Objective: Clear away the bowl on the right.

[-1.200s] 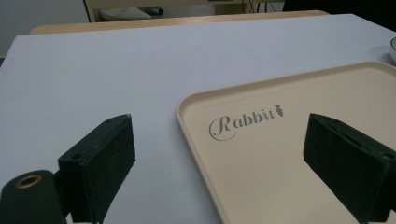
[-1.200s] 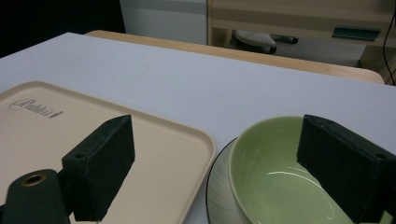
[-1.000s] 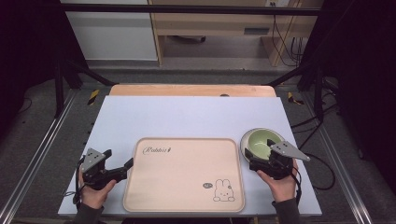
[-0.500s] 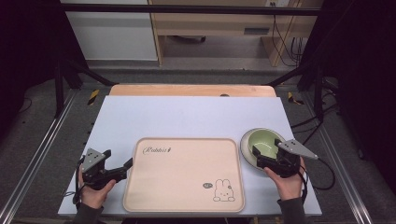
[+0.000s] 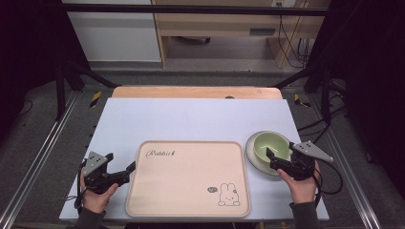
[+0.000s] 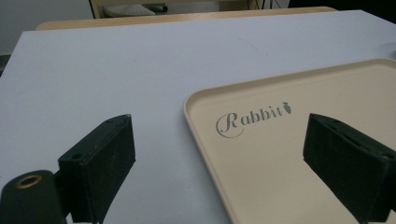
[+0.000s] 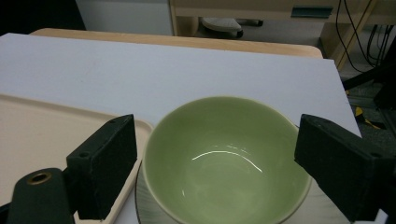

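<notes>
Left claw point(image 5: 130, 168): gaping wide, straddling the tray's point(image 5: 188, 177) left edge.
Right claw point(image 5: 268, 158): spread wide, jaws flanking the green bowl point(image 5: 271, 145).
Bowl: sitting on a plate point(image 5: 253, 155), right of tray, on the tabletop point(image 5: 191, 119).

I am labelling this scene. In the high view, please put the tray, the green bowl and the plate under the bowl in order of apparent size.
1. The tray, clearly the largest.
2. The plate under the bowl; its rim extends beyond the bowl.
3. The green bowl, slightly smaller than the plate.
</notes>
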`<action>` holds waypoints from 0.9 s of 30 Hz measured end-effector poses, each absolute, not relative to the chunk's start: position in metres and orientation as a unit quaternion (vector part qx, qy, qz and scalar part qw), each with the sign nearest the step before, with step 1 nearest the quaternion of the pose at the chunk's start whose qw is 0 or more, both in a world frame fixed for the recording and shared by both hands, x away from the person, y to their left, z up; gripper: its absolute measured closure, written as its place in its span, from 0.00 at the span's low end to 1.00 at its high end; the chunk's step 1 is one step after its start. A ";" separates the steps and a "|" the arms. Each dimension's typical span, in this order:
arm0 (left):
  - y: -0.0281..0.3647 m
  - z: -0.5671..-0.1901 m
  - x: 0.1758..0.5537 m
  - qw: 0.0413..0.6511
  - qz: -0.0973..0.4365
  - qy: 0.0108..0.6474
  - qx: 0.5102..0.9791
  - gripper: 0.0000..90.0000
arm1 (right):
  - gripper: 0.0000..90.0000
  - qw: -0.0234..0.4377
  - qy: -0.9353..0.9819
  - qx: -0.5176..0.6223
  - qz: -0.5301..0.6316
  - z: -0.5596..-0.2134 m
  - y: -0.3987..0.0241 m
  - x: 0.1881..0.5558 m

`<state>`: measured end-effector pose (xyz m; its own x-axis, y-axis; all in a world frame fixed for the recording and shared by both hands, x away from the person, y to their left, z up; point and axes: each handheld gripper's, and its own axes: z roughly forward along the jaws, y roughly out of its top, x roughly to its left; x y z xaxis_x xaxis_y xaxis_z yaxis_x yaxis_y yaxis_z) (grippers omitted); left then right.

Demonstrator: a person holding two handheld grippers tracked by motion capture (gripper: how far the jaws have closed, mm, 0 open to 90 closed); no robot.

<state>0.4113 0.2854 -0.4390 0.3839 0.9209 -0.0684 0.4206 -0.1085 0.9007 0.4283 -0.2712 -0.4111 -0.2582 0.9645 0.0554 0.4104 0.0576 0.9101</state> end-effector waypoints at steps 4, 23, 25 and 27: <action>0.286 -0.439 0.411 0.460 0.272 0.483 0.693 0.10 | 0.15 0.313 0.654 0.530 0.440 -0.412 -0.274 0.429; 0.286 -0.439 0.411 0.458 0.272 0.482 0.696 0.10 | 0.16 0.310 0.649 0.550 0.425 -0.414 -0.288 0.433; 0.286 -0.439 0.411 0.458 0.272 0.481 0.696 0.10 | 0.16 0.311 0.648 0.552 0.422 -0.414 -0.289 0.433; 0.285 -0.440 0.411 0.458 0.272 0.481 0.696 0.10 | 0.17 0.308 0.649 0.554 0.420 -0.415 -0.289 0.435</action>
<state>0.4111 0.2854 -0.4396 0.3887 0.9192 -0.0628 0.4210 -0.1166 0.8996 0.4346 -0.2895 -0.4149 -0.1951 0.9786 0.0648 0.4612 0.0333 0.8867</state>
